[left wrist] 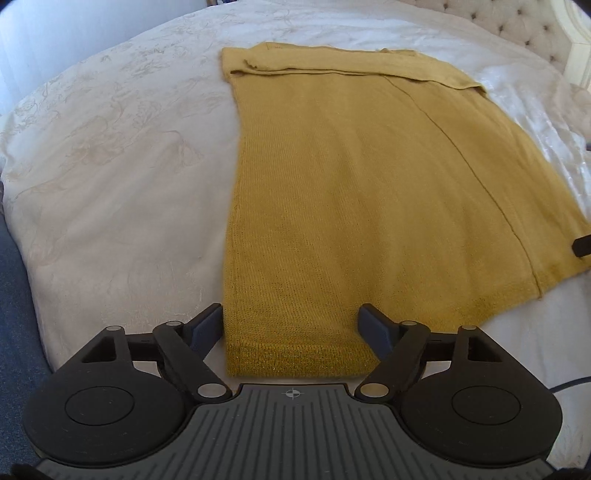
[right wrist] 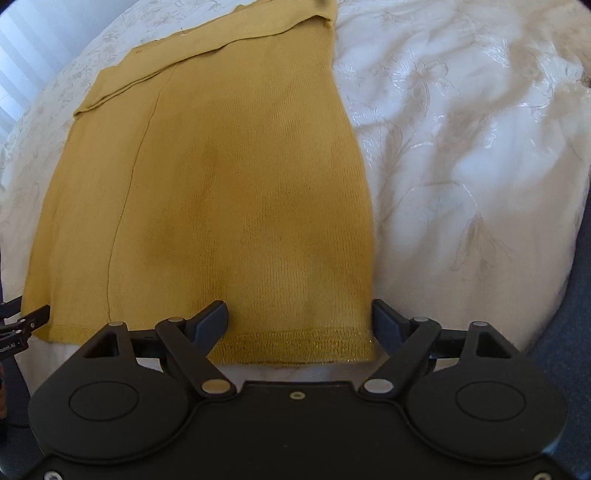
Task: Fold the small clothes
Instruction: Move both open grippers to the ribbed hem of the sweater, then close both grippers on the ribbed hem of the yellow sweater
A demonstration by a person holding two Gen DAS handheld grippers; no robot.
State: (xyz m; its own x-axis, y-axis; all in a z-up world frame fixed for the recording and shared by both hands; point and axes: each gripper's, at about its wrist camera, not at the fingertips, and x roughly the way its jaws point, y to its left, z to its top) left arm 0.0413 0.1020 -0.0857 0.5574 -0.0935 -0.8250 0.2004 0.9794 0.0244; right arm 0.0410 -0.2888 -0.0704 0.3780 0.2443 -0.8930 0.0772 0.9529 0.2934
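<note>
A mustard yellow knit garment lies flat on the white bedspread, folded lengthwise, with a folded band along its far end. My left gripper is open, its fingers straddling the near left corner of the hem. My right gripper is open, straddling the near right corner of the hem in the right wrist view, where the garment fills the middle. The right gripper's tip shows at the right edge of the left wrist view, and the left gripper's tip at the left edge of the right wrist view.
The bedspread is white with an embroidered floral pattern, wrinkled on the right. A tufted headboard stands at the far right. The bed's near edge drops to dark blue floor at both sides.
</note>
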